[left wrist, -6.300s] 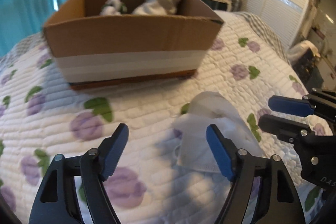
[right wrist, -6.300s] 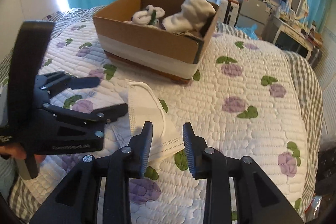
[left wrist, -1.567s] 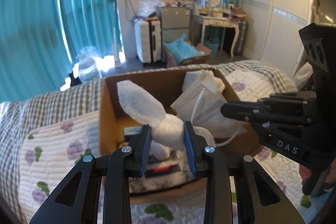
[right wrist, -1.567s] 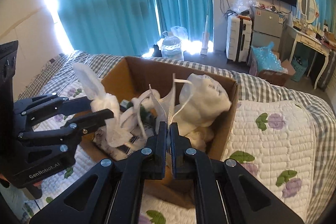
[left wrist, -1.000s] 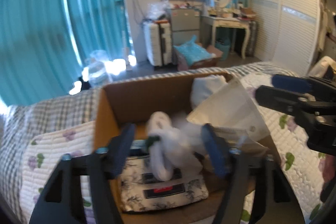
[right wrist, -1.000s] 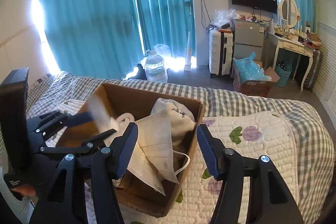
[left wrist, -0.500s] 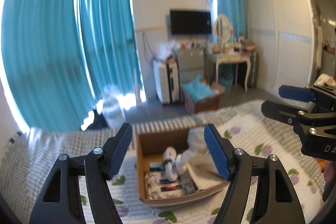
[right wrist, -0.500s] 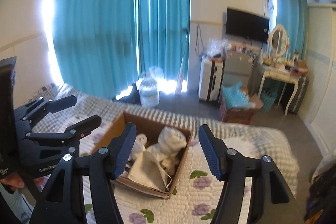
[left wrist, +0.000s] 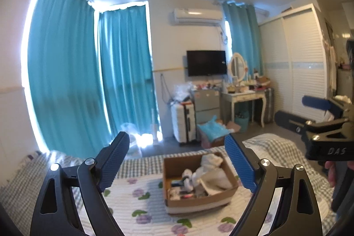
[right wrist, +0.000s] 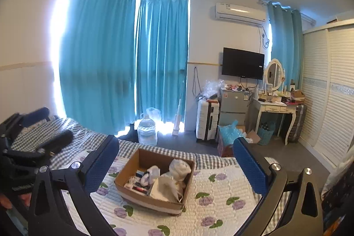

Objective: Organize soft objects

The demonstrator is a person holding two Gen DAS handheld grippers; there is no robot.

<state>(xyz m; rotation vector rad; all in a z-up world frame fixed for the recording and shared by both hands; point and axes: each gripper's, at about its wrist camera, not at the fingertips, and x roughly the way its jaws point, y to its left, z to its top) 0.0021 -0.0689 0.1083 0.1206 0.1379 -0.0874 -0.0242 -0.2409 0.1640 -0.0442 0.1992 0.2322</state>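
Note:
A brown cardboard box [left wrist: 174, 164] [right wrist: 129, 165] stands on the quilted floral bedspread [left wrist: 141, 205] [right wrist: 221, 198]. White socks [left wrist: 209, 160] [right wrist: 179, 166], a white face mask [right wrist: 163, 190] and small items lie inside it. My left gripper [left wrist: 177, 165] is open and empty, high above and well back from the box. My right gripper [right wrist: 176, 166] is open and empty, also high above the box. Each gripper shows at the edge of the other's view: the right one [left wrist: 305, 112], the left one [right wrist: 50, 127].
Teal curtains [right wrist: 124, 63] hang behind the bed. A water jug [right wrist: 147, 131], a white suitcase [right wrist: 206, 123], a small fridge [right wrist: 232, 106], a dressing table [right wrist: 276, 107] and a white wardrobe [right wrist: 327, 90] stand beyond the bed. A wall TV [right wrist: 243, 63] hangs above the fridge.
Both grippers let go of the sock and the mask into the box, opened, and rose far up and back. The box now looks small below.

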